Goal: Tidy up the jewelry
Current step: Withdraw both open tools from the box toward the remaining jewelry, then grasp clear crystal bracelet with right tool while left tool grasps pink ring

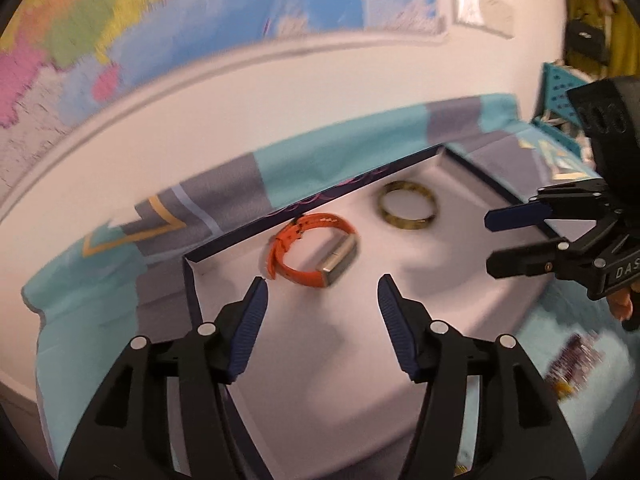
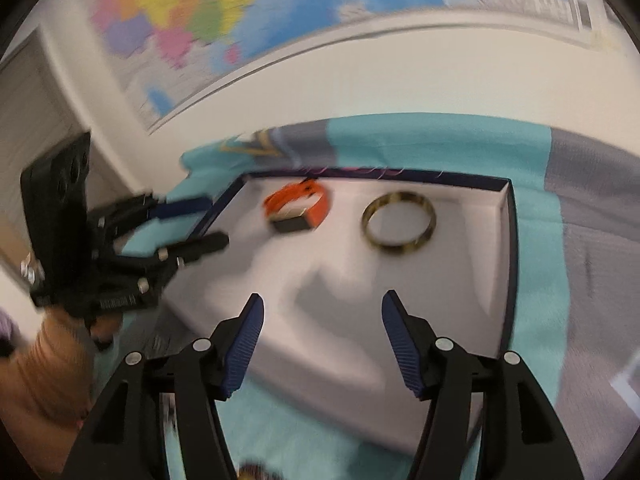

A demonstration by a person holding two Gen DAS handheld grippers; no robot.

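Jewelry sits in a shallow white-lined box with dark navy walls (image 1: 224,242), which rests on a teal-and-grey patterned cloth (image 1: 336,152). Two pieces: an orange silicone strap band with a silver rectangular module (image 1: 310,250) and a dark gold-mottled bangle ring (image 1: 406,206), lying apart on the box floor, neither touched. Left wrist view: left gripper (image 1: 322,300) has its jaws apart with nothing between them, hovering over the box floor, band at 12 o'clock just beyond the tips, bangle at 1 o'clock. Right gripper (image 1: 490,242) comes in from 3 o'clock, jaws apart, empty; only this view shows a teal perforated rack (image 1: 560,92) at 2 o'clock and a dark patterned patch on the cloth at 4 o'clock. Right wrist view: right gripper (image 2: 322,320) apart and empty, bangle (image 2: 398,222) at 12–1 o'clock, band (image 2: 298,210) at 11–12 o'clock. Left gripper (image 2: 214,222) at 9 o'clock, spread, empty, its tips at the box's left wall; only here the person's hand (image 2: 44,364) shows under it at 8 o'clock. Both views show a coloured wall map (image 2: 192,16) at 11–12 o'clock, blurred.
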